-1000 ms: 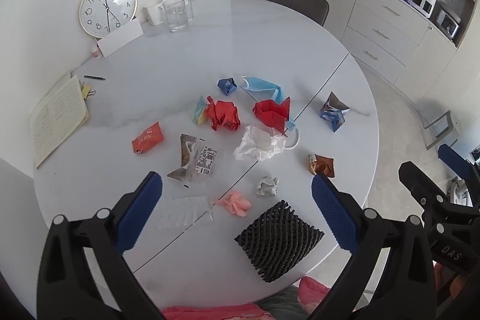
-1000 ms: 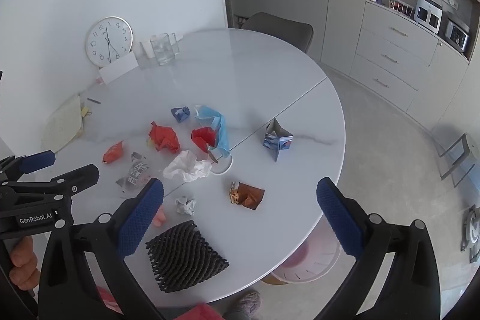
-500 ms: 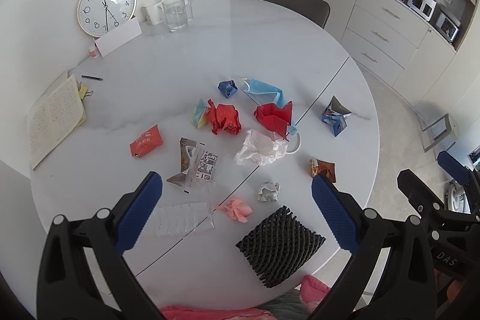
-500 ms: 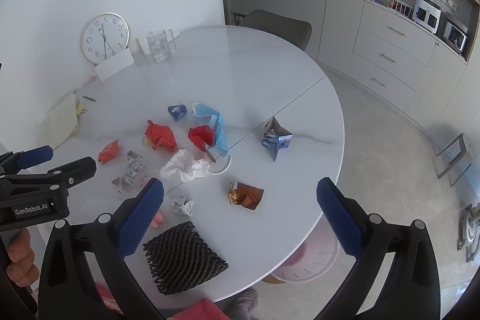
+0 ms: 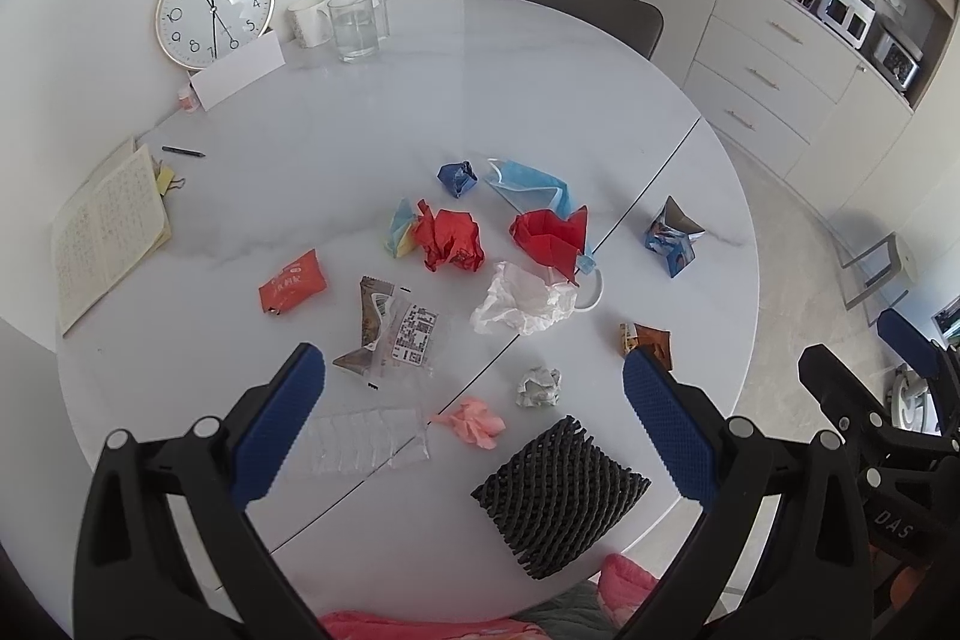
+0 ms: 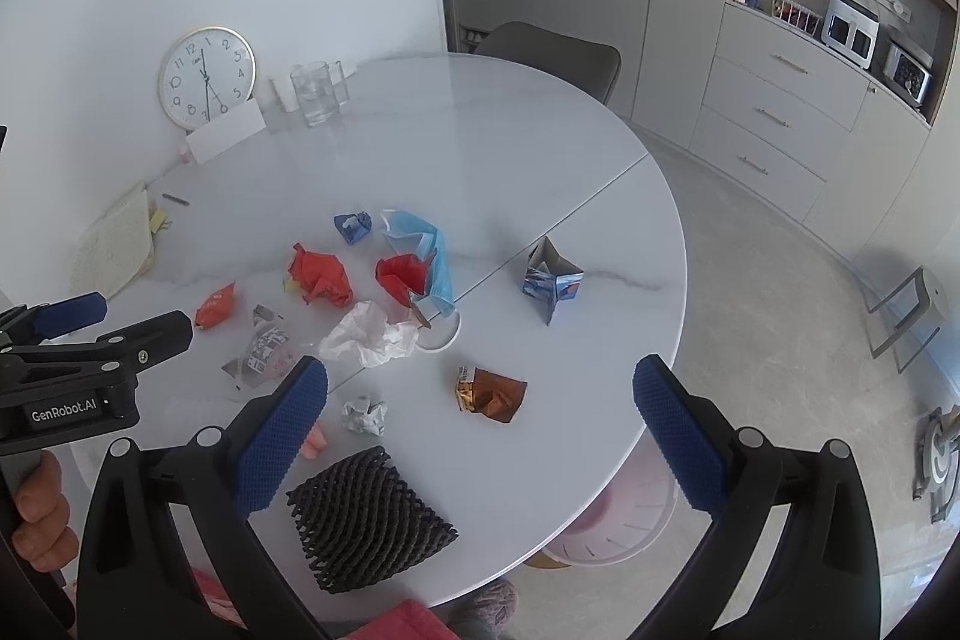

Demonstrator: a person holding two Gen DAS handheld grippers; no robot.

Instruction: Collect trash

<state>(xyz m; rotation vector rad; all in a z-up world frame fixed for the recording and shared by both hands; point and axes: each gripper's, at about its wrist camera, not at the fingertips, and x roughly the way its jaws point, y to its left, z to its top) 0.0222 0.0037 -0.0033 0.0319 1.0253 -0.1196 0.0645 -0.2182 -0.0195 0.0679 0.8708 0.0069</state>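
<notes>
The left tool is hanging over the near side of the desk with its blue pads wide apart, holding nothing. The right tool is doing the same, wide and holding nothing, over the near right edge.

Nearest to both tools, a black foam net is lying by the near edge. It looks soft, springy and very light, so a pinch on one corner should lift it. Just past it are sitting a pink scrap, a small grey paper ball and a flat clear wrapper. The clear wrapper looks thin and slippery; its raised edge is probably the best place to grab.

Farther out, a brown foil wrapper and a white tissue are lying near the middle. Two red crumpled papers, a blue mask and a folded paper box are sitting beyond. All of it looks light and squashy.

A pink bin is peeking out under the near right edge.
</notes>
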